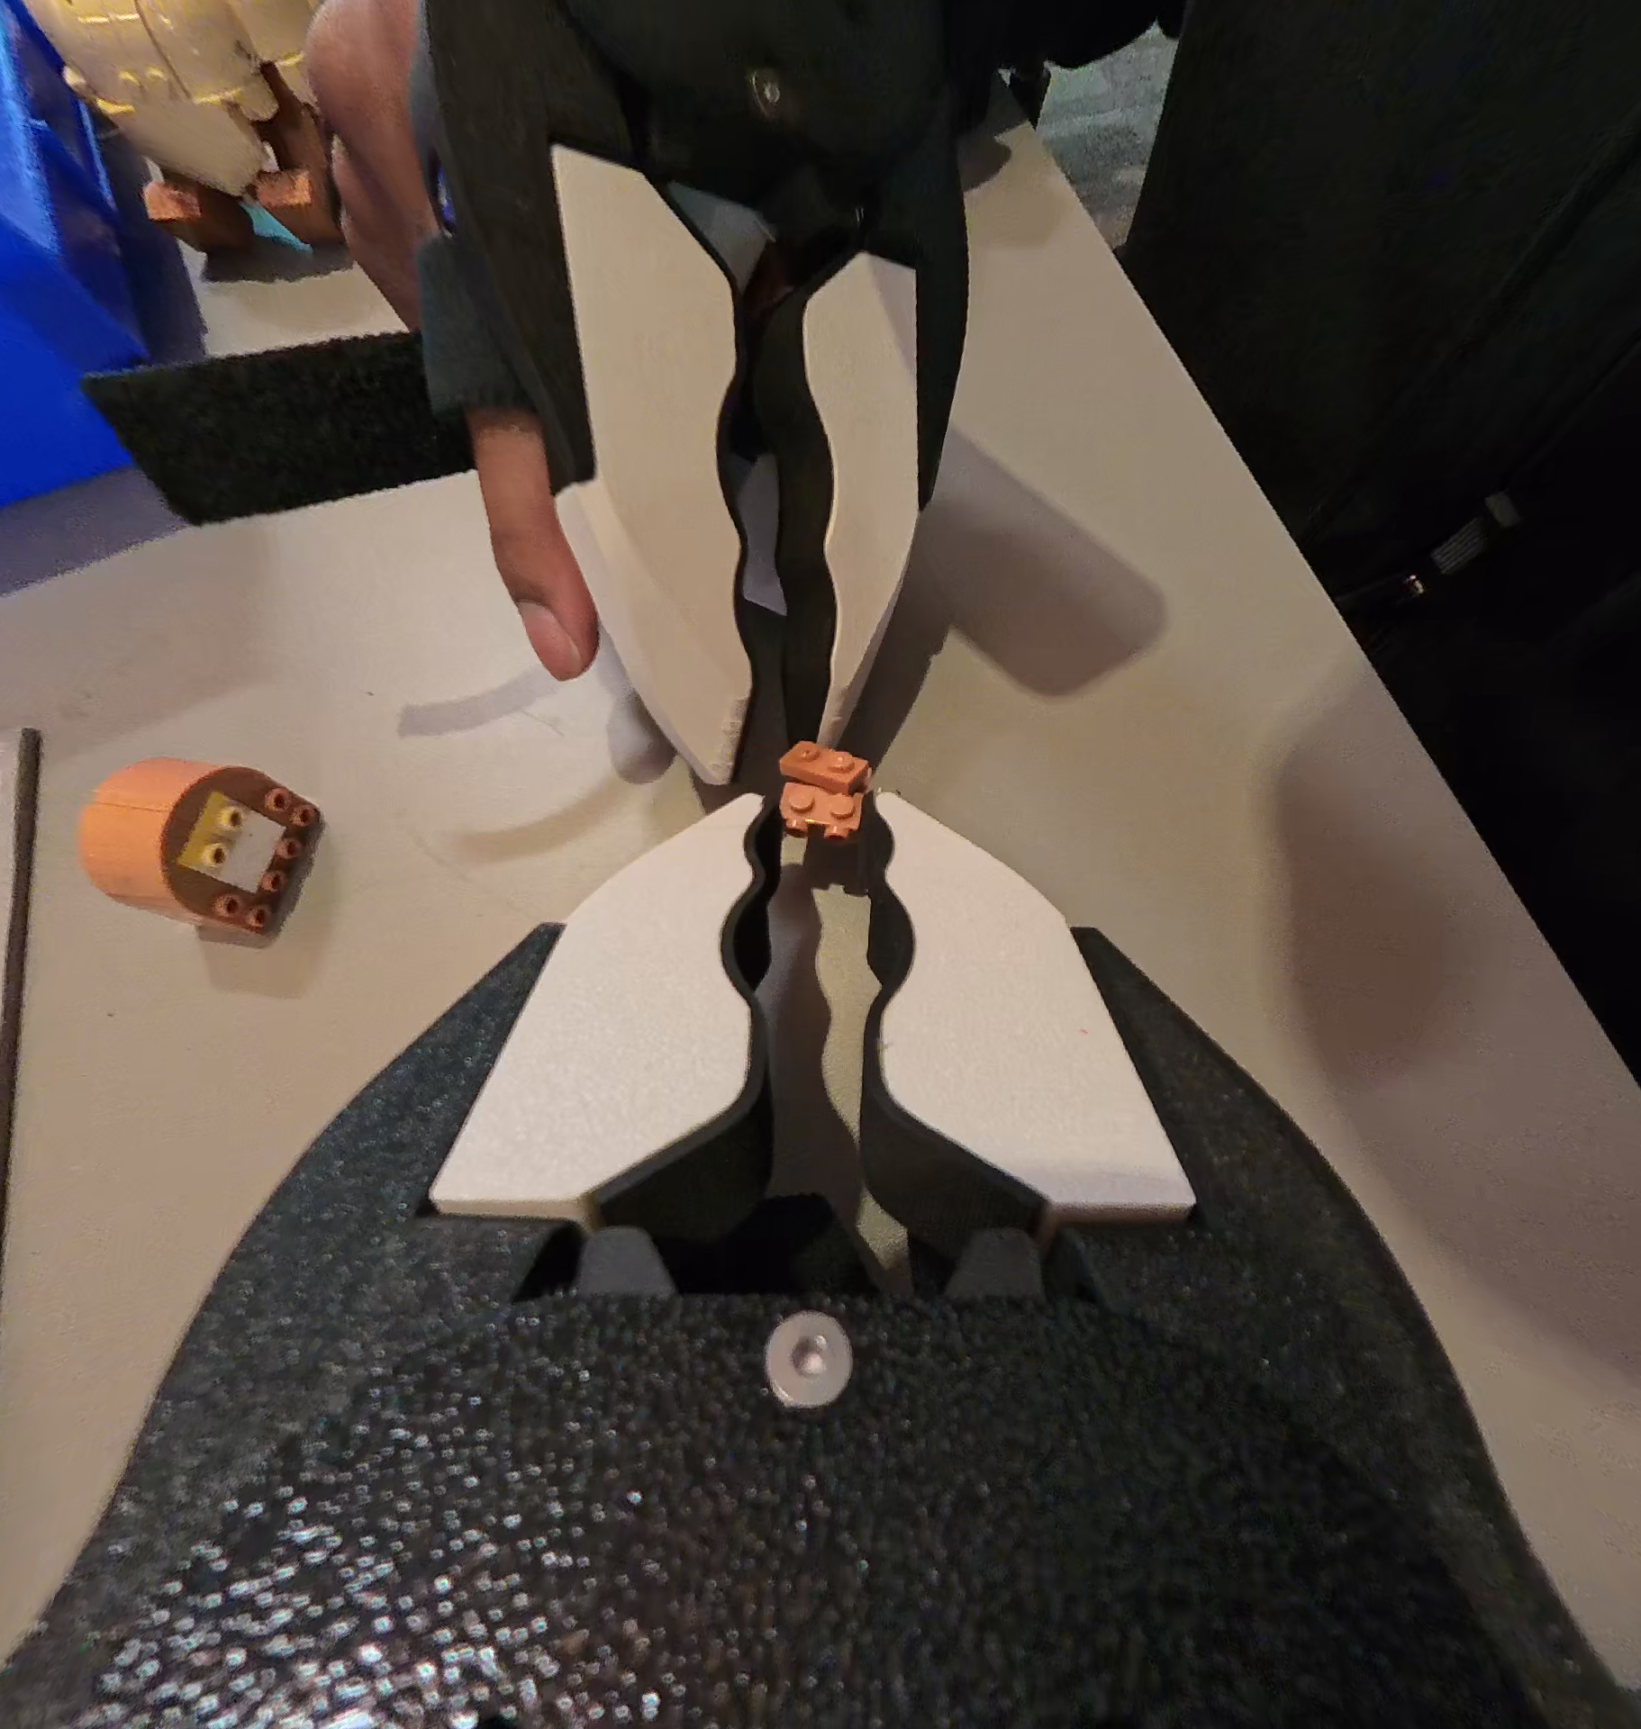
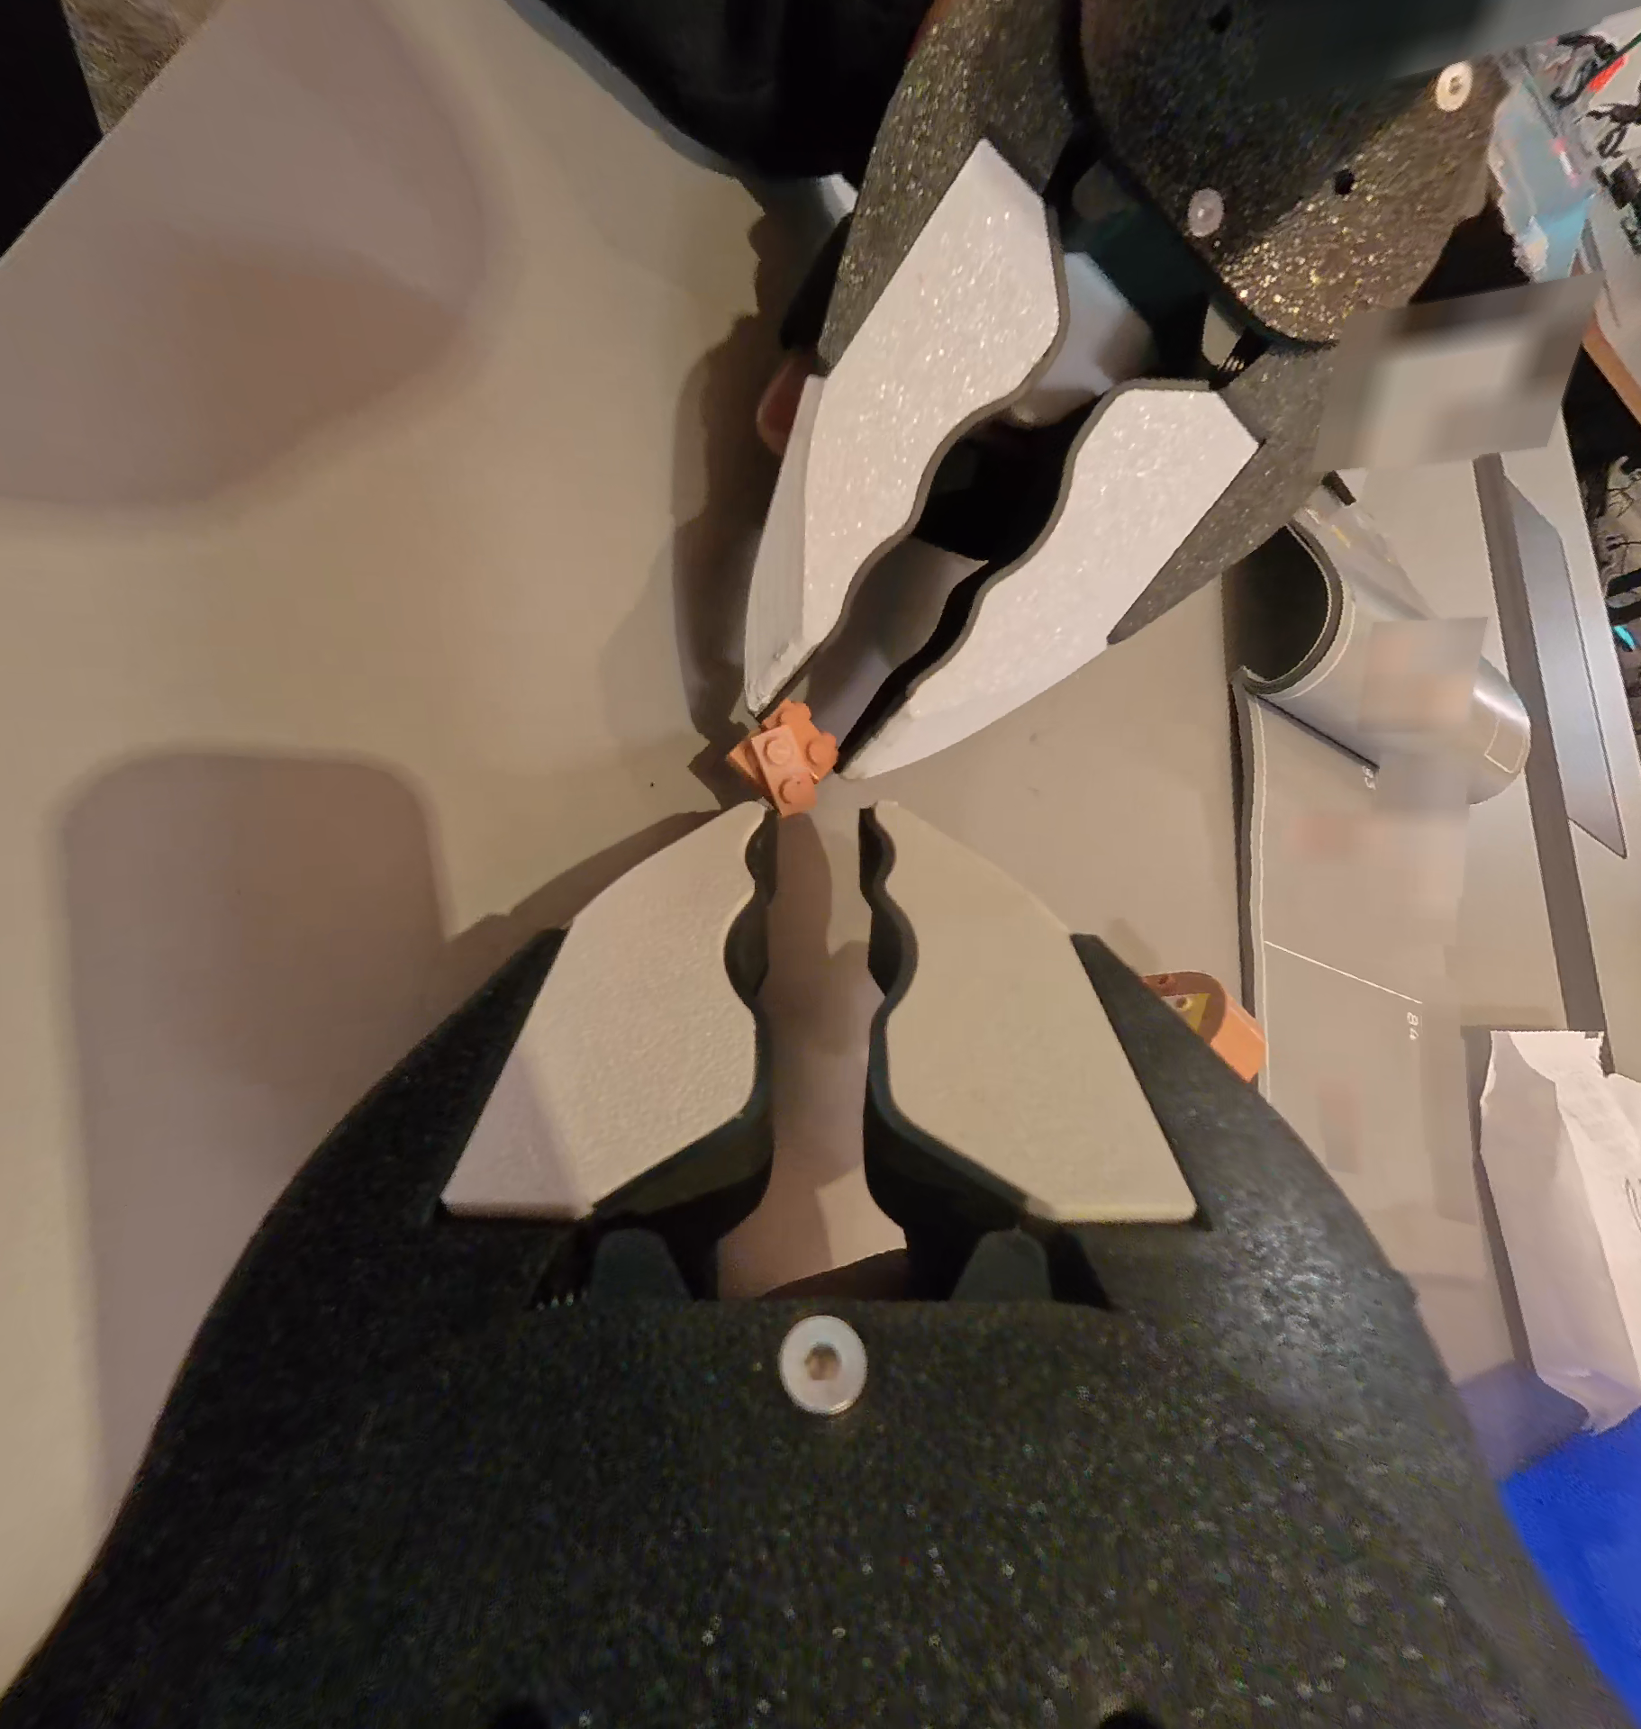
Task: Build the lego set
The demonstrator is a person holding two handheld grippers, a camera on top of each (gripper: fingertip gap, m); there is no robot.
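Observation:
A small orange brick piece (image 1: 824, 795), two little studded plates joined at an angle, hangs just above the pale table (image 1: 330, 1076). My left gripper (image 1: 821, 805) is shut on its lower plate. The right wrist view shows the same grasp, with the left gripper (image 2: 809, 725) coming in from above and the piece (image 2: 779, 753) between its tips. My right gripper (image 2: 815, 816) is open, its tips just short of the piece, with nothing between the pads. In the left wrist view the right gripper (image 1: 784, 753) faces mine from the far side, a person's hand (image 1: 527, 561) on it.
A round orange and brown brick assembly (image 1: 199, 842) lies on the table at the left; it also shows in the right wrist view (image 2: 1200, 1020). A black mat (image 1: 274, 421), a blue bin (image 1: 21, 327) and a tan brick model (image 1: 190, 94) lie beyond. A grey mat (image 2: 1313, 842) lies at the right. Left and right tips are no more than a few centimetres apart.

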